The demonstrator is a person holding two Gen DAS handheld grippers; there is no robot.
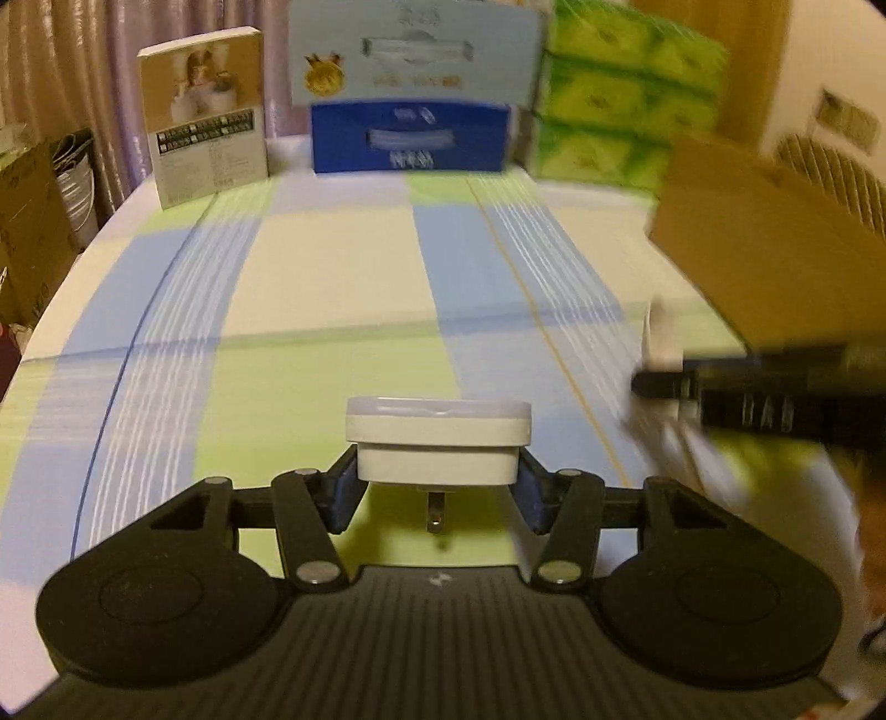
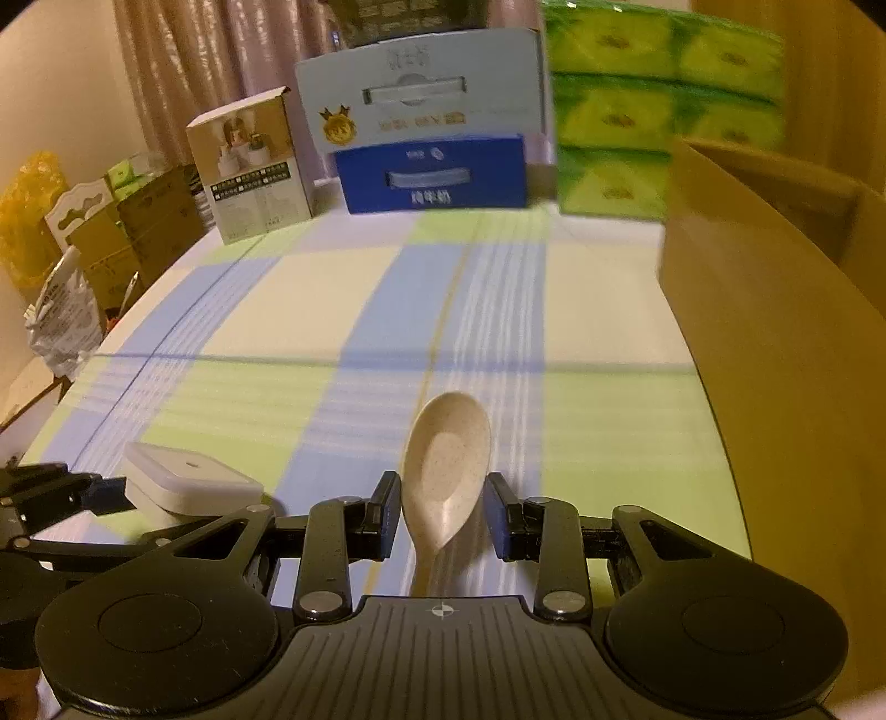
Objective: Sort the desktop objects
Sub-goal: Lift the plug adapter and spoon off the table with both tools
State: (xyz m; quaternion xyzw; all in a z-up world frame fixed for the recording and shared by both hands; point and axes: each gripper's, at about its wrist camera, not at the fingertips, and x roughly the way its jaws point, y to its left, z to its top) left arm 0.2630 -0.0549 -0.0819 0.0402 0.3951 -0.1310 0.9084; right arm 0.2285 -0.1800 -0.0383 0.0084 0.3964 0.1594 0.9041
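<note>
- Left gripper (image 1: 440, 490) pinching a white plug-in night light (image 1: 437, 443) by its lower body, blue pads pressed on both sides; one metal prong showing beneath, the light lifted clear of the tablecloth (image 1: 332, 277).
- Right gripper (image 2: 443, 512) nearly closed, holding a beige speckled spoon (image 2: 443, 448); handle running back between the pads, bowl tilted up and forward over the cloth. Bowl much narrower than the visible gap between the finger pads, so the exact contact point on the handle hard to make out.
- In the right wrist view, left gripper just to the left with the night light in it, close beside the right one.
- In the left wrist view, right gripper blurred at the right edge.
- Checked cloth in blue, green and cream covering the table, bare between the grippers and the far boxes.
- Brown cardboard box (image 2: 775, 332) on the right, near, top open.
- At the far edge, left to right: a small tan product box (image 1: 207, 116) upright; a pale blue carton (image 1: 415, 52) behind a dark blue box (image 1: 410, 135); a green pack of tissues (image 1: 620, 99) stacked high.
- Curtain (image 2: 183, 66) behind the boxes.
</note>
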